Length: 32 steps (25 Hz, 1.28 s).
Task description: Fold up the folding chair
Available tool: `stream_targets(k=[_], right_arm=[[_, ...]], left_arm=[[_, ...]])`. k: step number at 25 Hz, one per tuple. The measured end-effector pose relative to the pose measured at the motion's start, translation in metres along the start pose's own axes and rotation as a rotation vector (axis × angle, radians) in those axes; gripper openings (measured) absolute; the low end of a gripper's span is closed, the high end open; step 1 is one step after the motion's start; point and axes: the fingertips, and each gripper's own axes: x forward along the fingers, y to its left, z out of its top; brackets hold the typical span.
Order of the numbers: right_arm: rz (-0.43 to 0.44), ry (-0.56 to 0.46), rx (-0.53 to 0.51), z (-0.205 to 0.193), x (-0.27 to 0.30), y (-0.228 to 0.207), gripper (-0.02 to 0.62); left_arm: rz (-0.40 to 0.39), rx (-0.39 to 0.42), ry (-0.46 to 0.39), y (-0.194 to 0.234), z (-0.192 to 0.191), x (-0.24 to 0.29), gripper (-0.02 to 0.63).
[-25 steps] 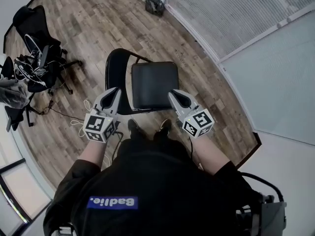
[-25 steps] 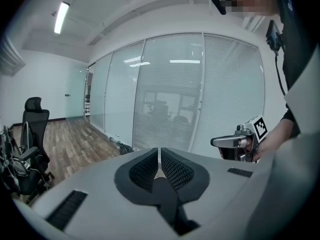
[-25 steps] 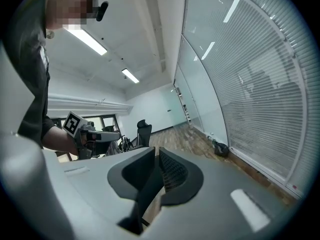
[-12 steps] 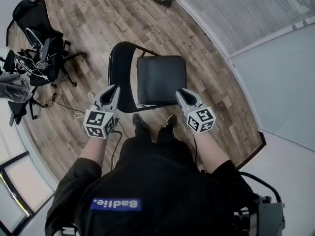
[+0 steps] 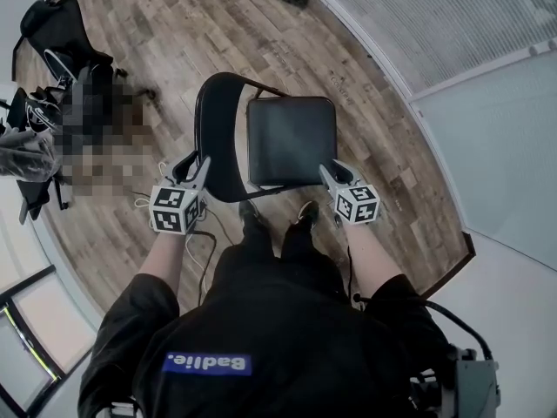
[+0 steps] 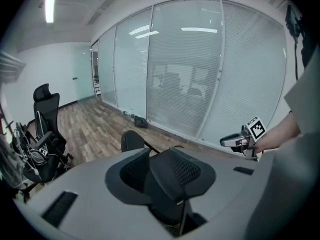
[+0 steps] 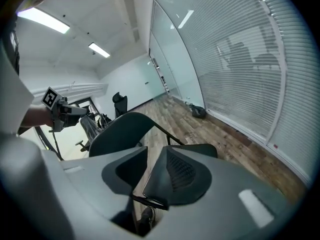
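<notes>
On wood-plank floor (image 5: 174, 50) stands a black square-seated folding chair (image 5: 291, 138).

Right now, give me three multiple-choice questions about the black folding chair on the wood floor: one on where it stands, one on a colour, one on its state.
1. Where does the black metal folding chair with the padded seat stand?
A) just ahead of the person's dark shoes
B) flat against the window blinds
C) on top of a desk

2. What colour is its square seat pad?
A) red
B) black
C) white

3. What state is the chair in?
A) folded flat
B) lying on its side
C) unfolded, seat down

Answers:
1 A: in the head view the shoes sit right at the seat's near edge.
2 B: the pad shows plain black.
3 C: the seat lies level next to the upright curved backrest.
</notes>
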Motion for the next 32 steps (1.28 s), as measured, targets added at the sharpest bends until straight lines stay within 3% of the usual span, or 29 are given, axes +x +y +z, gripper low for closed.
stream_targets(k=[6,14,28,32], right_arm=[[-0.053,0.069,0.072,-0.037,0.013,-0.038,0.135],[-0.06,0.147,0.109,-0.078,0.045,-0.074,0.17],[-0.093,0.254,0.16,-0.153,0.117,-0.166,0.274],[-0.083,0.266,0.223,-0.176,0.138,-0.193,0.328]], left_arm=[[0.013,-0.026,0.08,0.018,-0.023,0.027,0.154],[0.065,-0.072,0.143,0.051,-0.048,0.058,0.199],[0.088,-0.101,0.191,0.07,-0.075,0.097,0.236],[0.079,-0.115,0.189,0.07,-0.08,0.106,0.241]])
